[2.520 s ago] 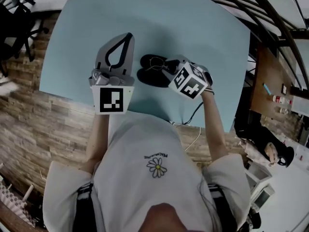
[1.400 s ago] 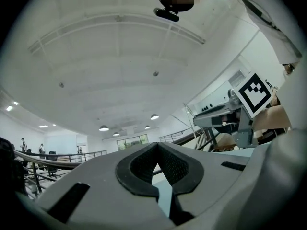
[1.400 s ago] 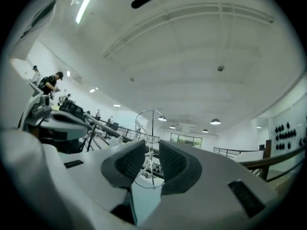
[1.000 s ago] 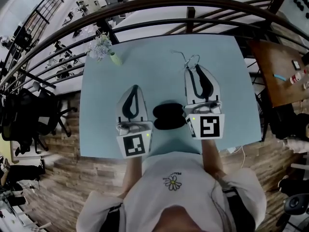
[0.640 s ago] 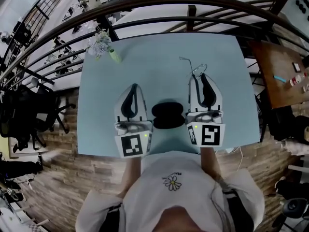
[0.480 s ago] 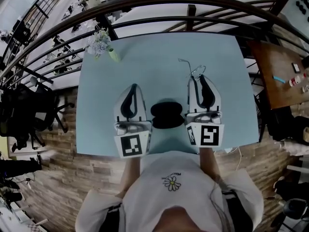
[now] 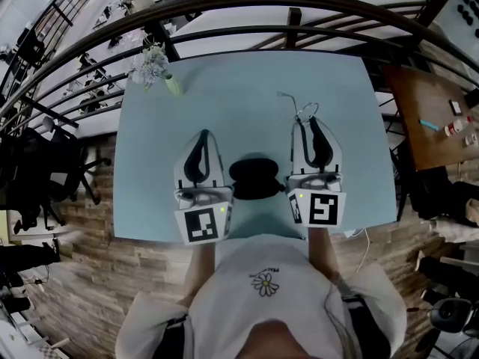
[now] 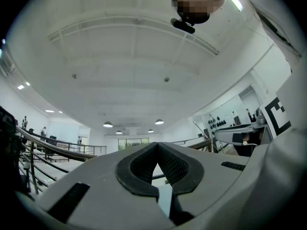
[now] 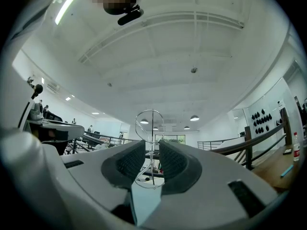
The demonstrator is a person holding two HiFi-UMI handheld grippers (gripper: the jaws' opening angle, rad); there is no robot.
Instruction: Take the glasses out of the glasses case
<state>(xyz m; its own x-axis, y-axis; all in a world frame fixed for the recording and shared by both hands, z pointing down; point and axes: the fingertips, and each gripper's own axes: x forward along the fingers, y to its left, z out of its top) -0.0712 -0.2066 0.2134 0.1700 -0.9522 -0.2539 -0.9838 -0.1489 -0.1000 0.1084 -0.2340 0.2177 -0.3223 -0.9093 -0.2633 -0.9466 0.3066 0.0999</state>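
From the head view, my two grippers sit side by side over the pale blue table [image 7: 247,81], both pointing toward the top of the frame. The glasses case [image 7: 253,178] shows only here. It is a dark oval lying on the table at frame centre, between the two gripper bodies, and I cannot tell from this angle whether either body touches it.

The glasses [image 7: 299,112] are out of the case. In the head view they are only a thin wire squiggle poking past the tips of my right gripper [image 7: 307,120], right of centre, too fine to read as a frame. The right gripper view makes it plain. My right gripper [image 9: 152,148] has its two ribbed pads pressed on the glasses [image 9: 152,128], with a wire loop rising above the tips and a straight wire running down between the pads.

My left gripper [image 7: 203,134] looks pinched together in the head view, left of centre. The left gripper view confirms it: my left gripper [image 8: 157,146] has its tips meeting with nothing between them. That view tilts up to the white ceiling and its lamps, with no table in it.

Only the head view takes in the small bunch of flowers [image 7: 152,64] at the table's upper left corner and the dark railing [image 7: 224,6] curving across the top.
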